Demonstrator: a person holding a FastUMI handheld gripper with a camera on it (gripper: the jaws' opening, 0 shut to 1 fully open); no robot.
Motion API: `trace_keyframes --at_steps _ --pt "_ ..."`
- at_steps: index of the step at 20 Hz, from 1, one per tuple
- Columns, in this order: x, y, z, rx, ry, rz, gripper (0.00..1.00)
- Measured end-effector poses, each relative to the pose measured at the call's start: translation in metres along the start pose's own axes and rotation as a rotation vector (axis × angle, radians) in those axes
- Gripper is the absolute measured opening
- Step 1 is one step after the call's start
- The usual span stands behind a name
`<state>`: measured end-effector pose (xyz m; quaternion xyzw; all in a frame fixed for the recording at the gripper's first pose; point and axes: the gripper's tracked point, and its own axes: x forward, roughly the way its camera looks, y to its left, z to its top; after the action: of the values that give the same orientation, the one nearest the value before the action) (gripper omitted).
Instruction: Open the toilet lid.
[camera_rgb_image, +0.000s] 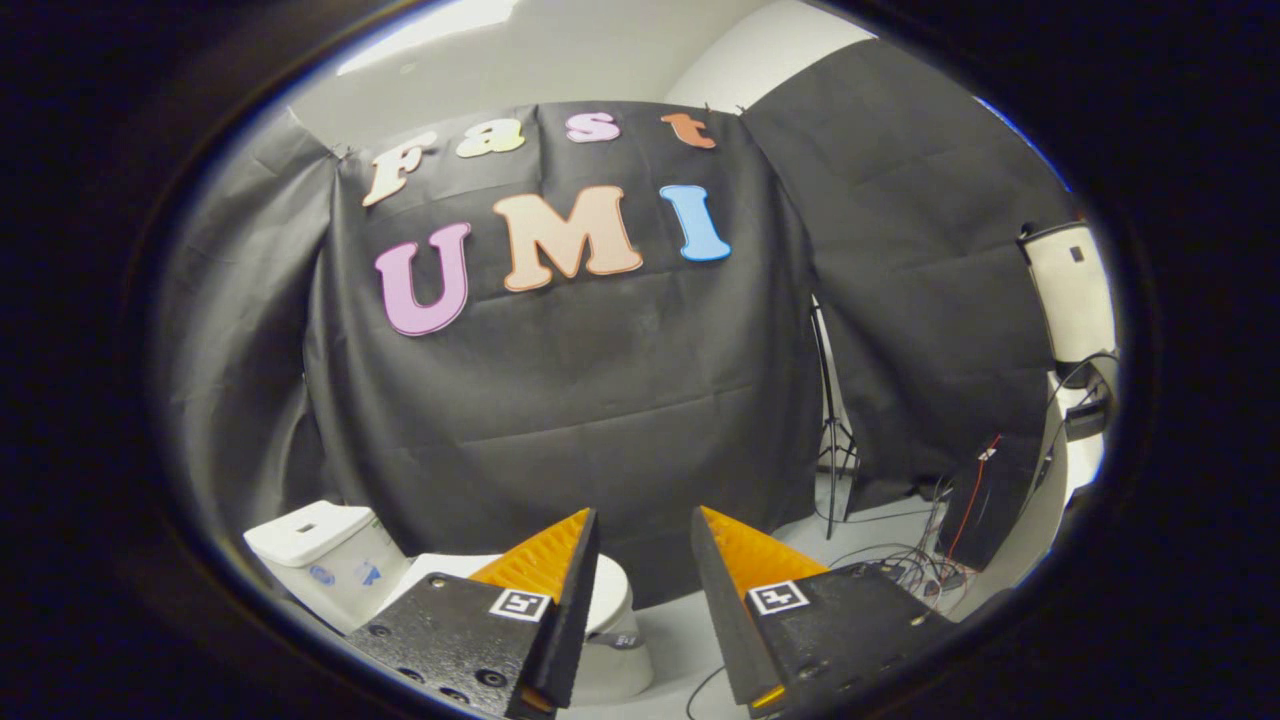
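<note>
A white toilet stands low on the floor, beyond and to the left of the fingers, against the black cloth wall. Its cistern (318, 560) is at the far left. The closed lid (608, 590) peeks out from behind the left finger (555, 580), which hides most of the bowl. My gripper (645, 525) hangs well above the toilet, open, with nothing between its fingers. The right finger (745, 575) is over bare floor.
Black cloth covers the wall behind the toilet. To the right, a tripod stand (832, 430) rises from the light floor, with a tangle of cables (905, 570) and a dark box (975, 500). A white appliance (1070, 290) stands at the far right.
</note>
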<state>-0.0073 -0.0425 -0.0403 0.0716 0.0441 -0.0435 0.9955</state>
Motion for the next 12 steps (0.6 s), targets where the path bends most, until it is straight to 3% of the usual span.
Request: trace_keyframes --at_steps 5,12 --pt "0.008 -0.003 -0.010 0.055 0.031 0.006 0.58" --pt "0.026 -0.022 -0.044 0.289 0.122 -0.020 0.55"
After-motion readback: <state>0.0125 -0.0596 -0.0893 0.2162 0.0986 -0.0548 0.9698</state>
